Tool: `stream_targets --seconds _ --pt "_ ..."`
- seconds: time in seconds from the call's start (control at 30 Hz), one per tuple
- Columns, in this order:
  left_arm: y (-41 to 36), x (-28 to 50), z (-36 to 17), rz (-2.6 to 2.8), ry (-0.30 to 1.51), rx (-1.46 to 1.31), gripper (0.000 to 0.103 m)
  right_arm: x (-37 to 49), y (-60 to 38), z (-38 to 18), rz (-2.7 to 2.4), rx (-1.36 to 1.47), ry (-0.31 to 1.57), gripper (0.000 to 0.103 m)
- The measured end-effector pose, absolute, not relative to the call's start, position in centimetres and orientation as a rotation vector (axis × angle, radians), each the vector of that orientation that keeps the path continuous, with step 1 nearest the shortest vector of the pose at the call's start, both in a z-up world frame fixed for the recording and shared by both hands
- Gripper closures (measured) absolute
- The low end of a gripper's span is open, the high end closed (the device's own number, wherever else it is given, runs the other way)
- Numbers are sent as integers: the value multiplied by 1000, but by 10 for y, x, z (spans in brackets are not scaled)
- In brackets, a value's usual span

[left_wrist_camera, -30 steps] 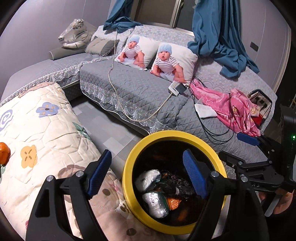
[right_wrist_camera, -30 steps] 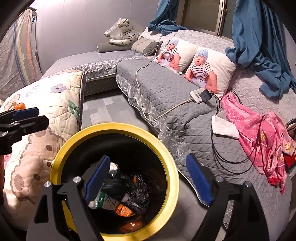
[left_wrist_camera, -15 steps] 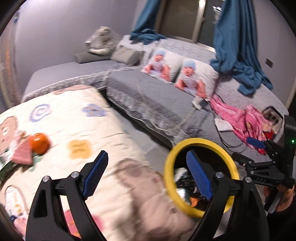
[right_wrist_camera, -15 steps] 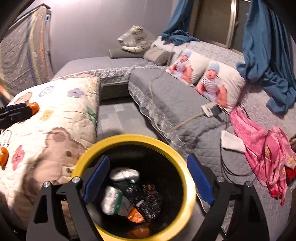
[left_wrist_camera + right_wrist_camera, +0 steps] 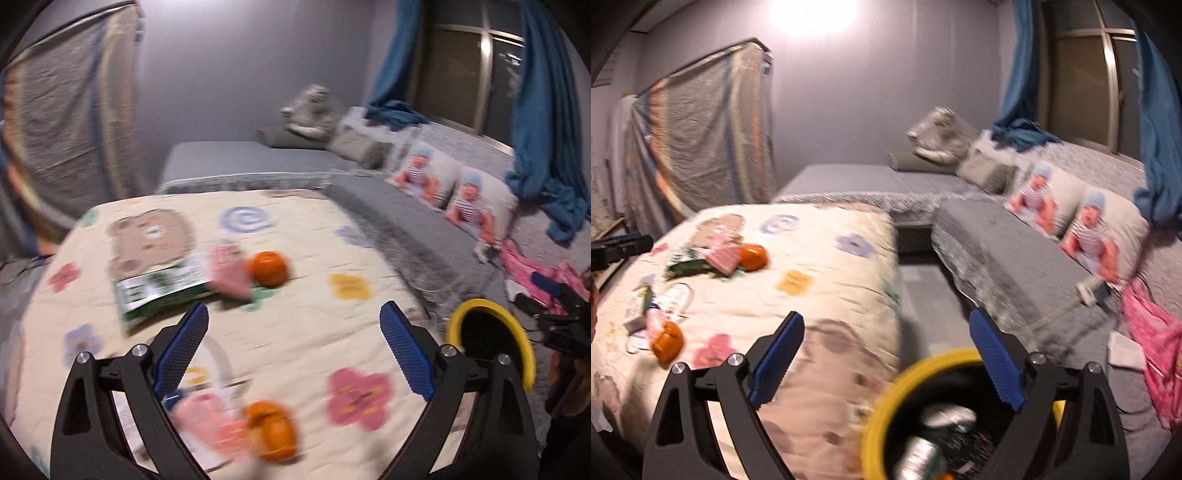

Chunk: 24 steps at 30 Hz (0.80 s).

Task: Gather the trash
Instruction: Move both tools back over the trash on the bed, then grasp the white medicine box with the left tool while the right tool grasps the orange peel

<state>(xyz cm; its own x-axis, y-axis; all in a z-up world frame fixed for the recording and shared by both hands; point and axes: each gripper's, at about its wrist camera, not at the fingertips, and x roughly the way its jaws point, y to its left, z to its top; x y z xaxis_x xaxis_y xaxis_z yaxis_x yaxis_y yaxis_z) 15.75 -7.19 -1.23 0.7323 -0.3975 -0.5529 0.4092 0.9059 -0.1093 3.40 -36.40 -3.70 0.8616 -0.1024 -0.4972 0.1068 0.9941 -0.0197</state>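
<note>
- The trash lies on a cream quilt with cartoon prints: a green and white packet, a pink wrapper and an orange round piece touch each other far from the camera.
- Nearer, a second orange piece and a pink wrapper are very blurred; their shape is hard to make out.
- The writing on the packet cannot be read.
- The yellow-rimmed bin stands beside the quilt; its contents are blurred and partly hidden by the tool.
- The left tool has just been opening; its jaws are spread, nothing between them.
- The right tool has also just been opening, spread and empty above the bin.
</note>
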Motion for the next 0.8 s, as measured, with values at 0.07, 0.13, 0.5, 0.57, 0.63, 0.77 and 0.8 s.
stream_targets --seconds 0.07,0.13,0.5,0.57,0.63,0.77,0.8 --pt "-46 158 -17 -394 620 -2 13 38 -347 -36 -58 10 511 16" --pt "-21 158 -24 -341 636 -21 12 44 -328 -38 0 8 509 16" --pt "54 158 -70 -147 729 -90 11 64 -225 -76 280 -67 571 16" --pt "60 160 -80 -122 753 -100 11 69 -209 -83 312 -84 590 16" --pt "63 164 -86 -104 772 -112 11 73 -195 -87 336 -99 600 16" --pt "70 171 -96 -71 794 -126 11 79 -173 -93 387 -135 609 16" --pt "71 172 -98 -65 800 -125 11 81 -165 -95 397 -152 611 16"
